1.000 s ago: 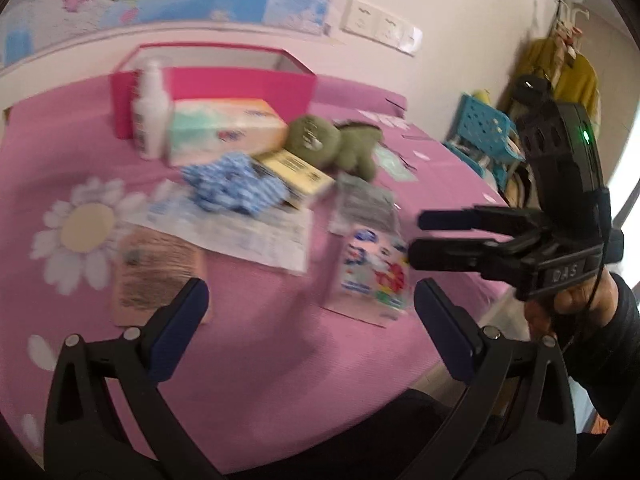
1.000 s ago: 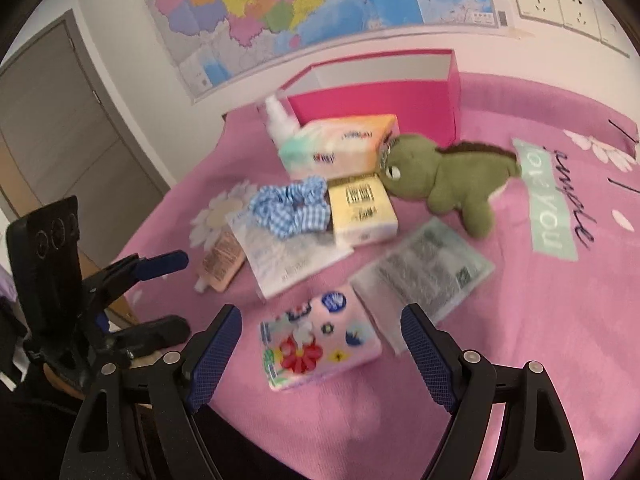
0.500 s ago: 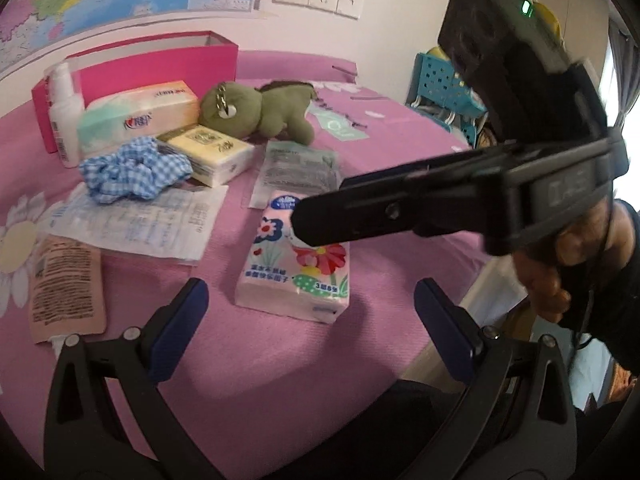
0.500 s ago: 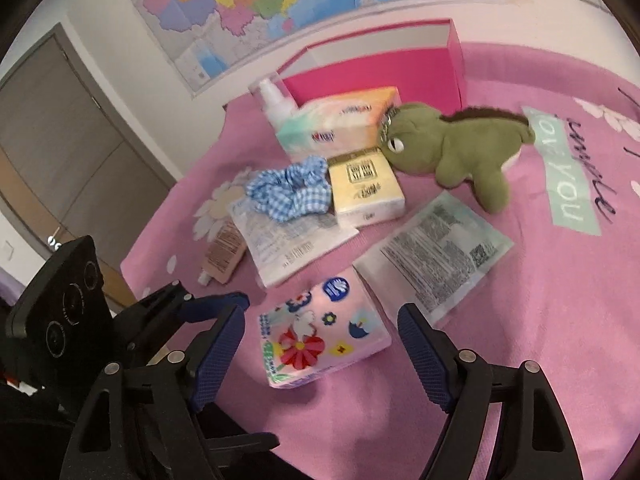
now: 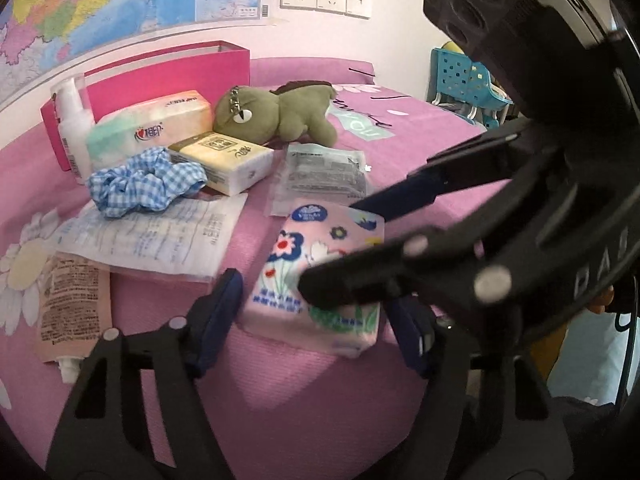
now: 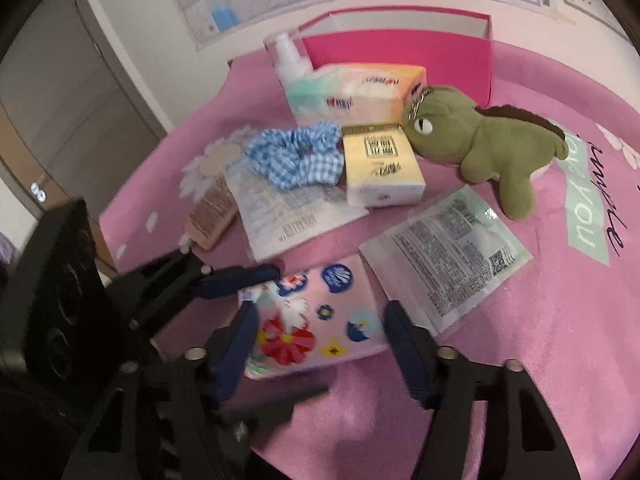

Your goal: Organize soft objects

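Observation:
A pink floral tissue pack (image 5: 312, 240) (image 6: 316, 320) lies near the front edge of the pink bed cover. My left gripper (image 5: 314, 322) straddles its near end and its jaws are closing, the blue pads just off the pack's sides. My right gripper (image 6: 322, 348) straddles the same pack from the other side and its jaws are closing too, with the pads at its edges. In the left wrist view the right gripper's fingers (image 5: 400, 196) cross over the pack. A green plush dinosaur (image 5: 276, 116) (image 6: 480, 144) and a blue checked scrunchie (image 5: 144, 184) lie further back.
An open pink box (image 5: 168, 76) stands at the back. In front of it are a white pump bottle (image 5: 74, 128), a pastel tissue pack (image 5: 152, 128) and a yellow tissue pack (image 5: 228, 160). Flat sachets (image 5: 320, 176) (image 5: 148, 236) and a beige tube (image 5: 72, 304) lie around.
Both grippers have come down over the floral tissue pack and narrowed around it. The right gripper now crosses close in front of the left camera.

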Tool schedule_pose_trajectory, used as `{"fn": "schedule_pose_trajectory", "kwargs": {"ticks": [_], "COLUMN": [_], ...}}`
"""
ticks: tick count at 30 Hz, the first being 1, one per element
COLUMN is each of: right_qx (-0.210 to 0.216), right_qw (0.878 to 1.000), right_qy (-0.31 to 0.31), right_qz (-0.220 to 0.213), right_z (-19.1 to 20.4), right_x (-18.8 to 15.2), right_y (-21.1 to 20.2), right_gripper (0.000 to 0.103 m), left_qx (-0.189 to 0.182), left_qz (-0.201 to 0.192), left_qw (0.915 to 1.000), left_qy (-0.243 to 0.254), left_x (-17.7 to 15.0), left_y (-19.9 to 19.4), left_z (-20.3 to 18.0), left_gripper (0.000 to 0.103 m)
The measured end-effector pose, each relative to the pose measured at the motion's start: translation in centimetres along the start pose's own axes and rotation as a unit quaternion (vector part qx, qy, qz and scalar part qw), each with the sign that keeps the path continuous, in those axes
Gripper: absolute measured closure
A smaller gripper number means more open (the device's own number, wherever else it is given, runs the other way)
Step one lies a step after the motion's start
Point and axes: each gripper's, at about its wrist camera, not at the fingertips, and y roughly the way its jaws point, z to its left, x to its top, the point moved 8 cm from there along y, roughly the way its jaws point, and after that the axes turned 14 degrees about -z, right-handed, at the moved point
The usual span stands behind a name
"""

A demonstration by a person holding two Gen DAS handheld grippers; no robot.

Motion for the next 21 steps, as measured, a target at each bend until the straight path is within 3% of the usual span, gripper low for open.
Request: {"fn": "schedule_pose_trajectory", "kwargs": {"ticks": [5, 9, 21], "right_qx": [0.003, 0.003, 0.017], "right_qw": [1.0, 1.0, 1.0], "right_qy": [-0.019, -0.008, 0.002], "right_qz": [0.016, 0.013, 0.002], "right_z": [0.5, 0.0, 0.5], "right_x": [-0.1, 0.1, 0.7], "right_y": [0.2, 0.3, -1.0], "right_gripper": [0.043, 0.056, 0.061], "left_qx": [-0.01, -0.017, -0.014], "left_qz": [-0.002, 0.0, -0.022], "left_qw": [0.9999, 0.9998, 0.9997], "left_qy": [-0.007, -0.013, -0.002], "left_x": [0.1, 0.1, 2.1], "left_y": [-0.4, -0.5, -1.6], "left_z": [0.3, 0.4, 0.4], "left_gripper": [0.042, 0.043, 0.044]}}
